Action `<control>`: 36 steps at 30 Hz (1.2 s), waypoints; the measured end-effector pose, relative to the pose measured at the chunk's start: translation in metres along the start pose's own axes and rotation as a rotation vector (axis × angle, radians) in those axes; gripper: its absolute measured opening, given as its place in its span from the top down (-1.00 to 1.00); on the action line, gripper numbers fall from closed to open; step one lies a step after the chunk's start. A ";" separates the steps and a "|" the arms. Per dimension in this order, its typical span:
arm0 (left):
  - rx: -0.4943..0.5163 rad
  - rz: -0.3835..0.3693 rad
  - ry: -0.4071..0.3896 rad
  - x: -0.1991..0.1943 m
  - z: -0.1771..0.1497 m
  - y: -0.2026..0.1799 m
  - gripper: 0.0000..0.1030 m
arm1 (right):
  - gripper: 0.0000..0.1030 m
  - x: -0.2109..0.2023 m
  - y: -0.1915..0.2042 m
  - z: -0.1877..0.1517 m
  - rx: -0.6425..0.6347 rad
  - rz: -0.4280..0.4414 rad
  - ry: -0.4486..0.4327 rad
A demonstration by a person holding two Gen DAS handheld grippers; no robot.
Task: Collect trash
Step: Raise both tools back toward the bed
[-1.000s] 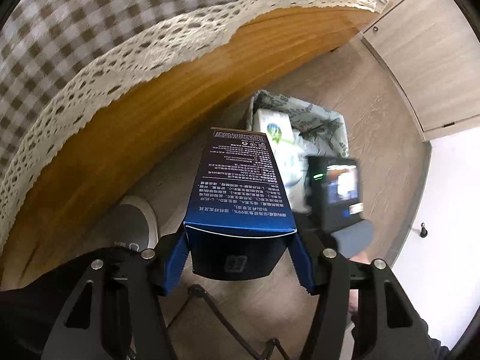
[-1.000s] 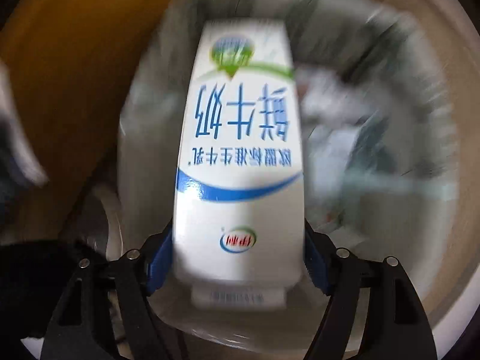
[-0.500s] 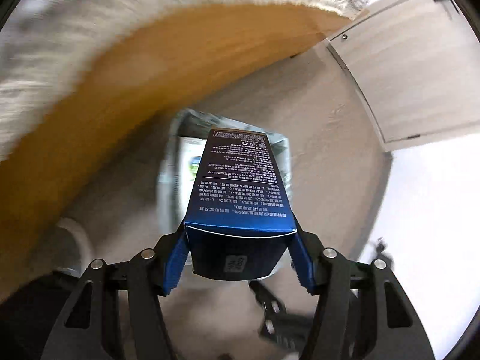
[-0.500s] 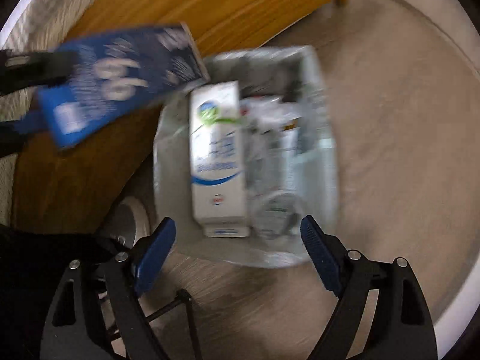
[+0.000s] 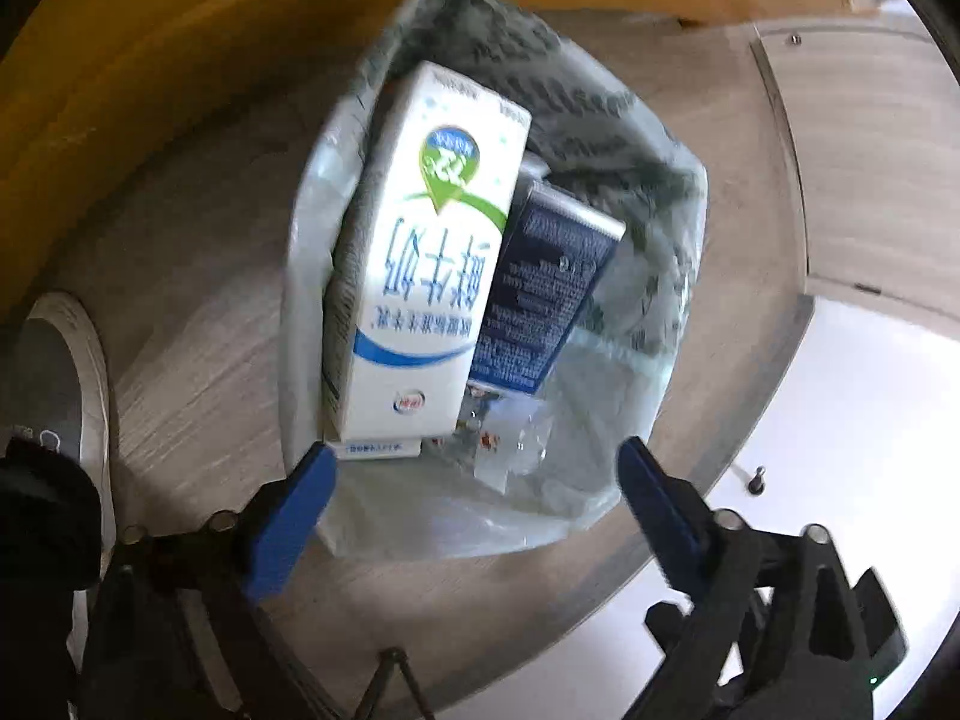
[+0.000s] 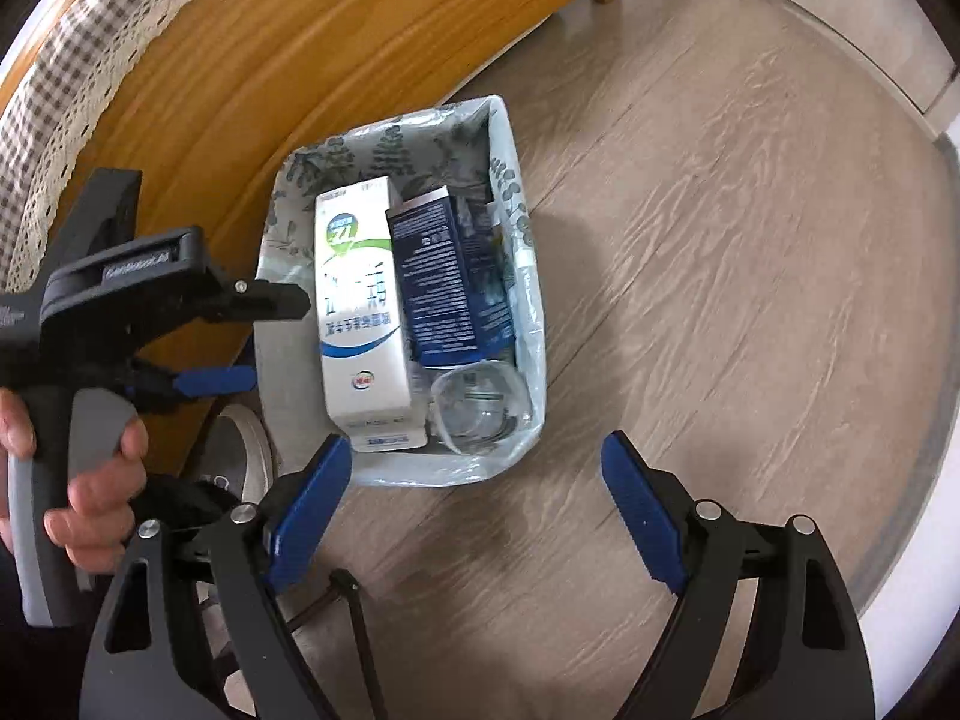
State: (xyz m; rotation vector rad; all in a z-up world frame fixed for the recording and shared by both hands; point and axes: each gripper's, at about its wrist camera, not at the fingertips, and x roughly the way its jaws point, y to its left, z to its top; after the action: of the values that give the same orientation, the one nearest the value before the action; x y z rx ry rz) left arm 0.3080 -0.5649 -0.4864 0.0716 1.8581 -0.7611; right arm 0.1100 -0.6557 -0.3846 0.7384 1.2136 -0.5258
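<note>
Inside the lined bin (image 6: 510,138) the blue carton (image 5: 543,288) is lodged beside the milk carton (image 5: 420,276) — dropped, it seems, since the left gripper (image 5: 474,480), its jaws just opened, is spread empty above, and the right gripper (image 6: 474,480) likewise gapes empty.

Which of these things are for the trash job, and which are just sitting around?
For the job: trash bin, milk carton, blue box, clear plastic cup, left gripper, right gripper, both open and empty.

Just there: wooden furniture, checked cloth, shoe.
</note>
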 end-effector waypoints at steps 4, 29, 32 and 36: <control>-0.013 0.031 -0.049 -0.019 -0.001 0.003 -0.74 | -0.58 -0.002 0.006 0.001 -0.009 0.021 0.012; 0.330 0.159 -0.588 -0.260 -0.096 -0.021 -0.76 | -0.58 -0.115 0.078 0.043 -0.119 -0.250 -0.168; 0.311 0.136 -0.735 -0.335 -0.118 0.007 -0.76 | -0.58 -0.140 0.116 0.058 -0.165 -0.244 -0.244; 0.253 0.158 -0.879 -0.415 -0.137 0.061 -0.77 | -0.59 -0.172 0.181 0.074 -0.227 -0.178 -0.342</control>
State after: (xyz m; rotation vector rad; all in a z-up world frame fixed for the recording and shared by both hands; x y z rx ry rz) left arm 0.3950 -0.3212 -0.1290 0.0344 0.9105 -0.7482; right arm 0.2388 -0.5953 -0.1662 0.3317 1.0014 -0.6210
